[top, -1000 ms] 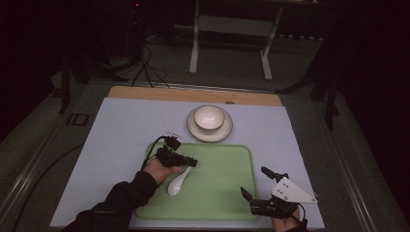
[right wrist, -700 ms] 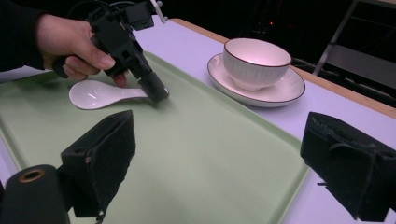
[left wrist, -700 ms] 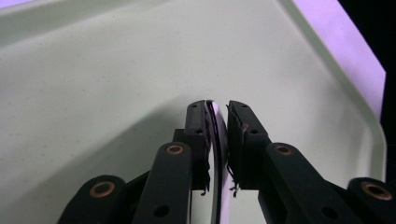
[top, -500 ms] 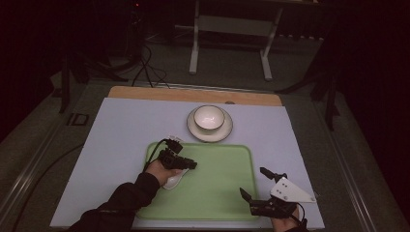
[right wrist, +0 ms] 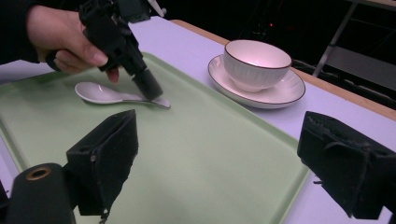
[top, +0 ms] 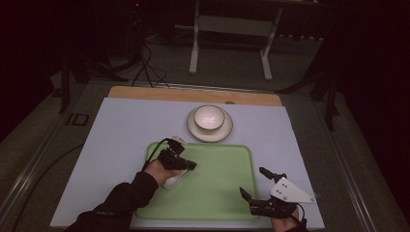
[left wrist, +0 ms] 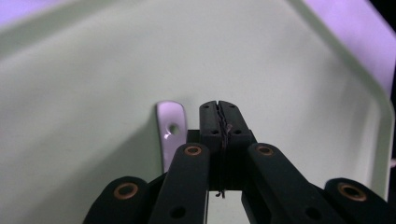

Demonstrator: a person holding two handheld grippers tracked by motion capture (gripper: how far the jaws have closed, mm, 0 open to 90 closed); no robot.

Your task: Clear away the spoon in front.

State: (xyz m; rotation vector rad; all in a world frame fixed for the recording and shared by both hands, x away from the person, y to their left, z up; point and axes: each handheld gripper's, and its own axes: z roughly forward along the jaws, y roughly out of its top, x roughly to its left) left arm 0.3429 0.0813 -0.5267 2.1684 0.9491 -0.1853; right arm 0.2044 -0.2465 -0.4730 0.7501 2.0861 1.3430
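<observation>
The white spoon lies flat on the green tray, toward its left side, bowl end nearest your left hand and handle pointing out across the tray, which leaves the thin handle as the easiest part to reach. Your left gripper is tipped steeply down with its tips at that handle. In the left gripper view its jaws are pressed together with no gap, and the handle's end, with its small hole, sits just beside them, not between them, so you are not holding the spoon; it looks more like you are pressing or nudging next to it. To lift it, I judge you would need to part the jaws and come down astride the handle. Your right gripper rests at the tray's near right corner with its jaws spread wide and nothing between them, well apart from the spoon, probably parked out of the way. Beyond the tray, the bowl sits upright on its saucer on the pale table cover, a likely place for the spoon.
</observation>
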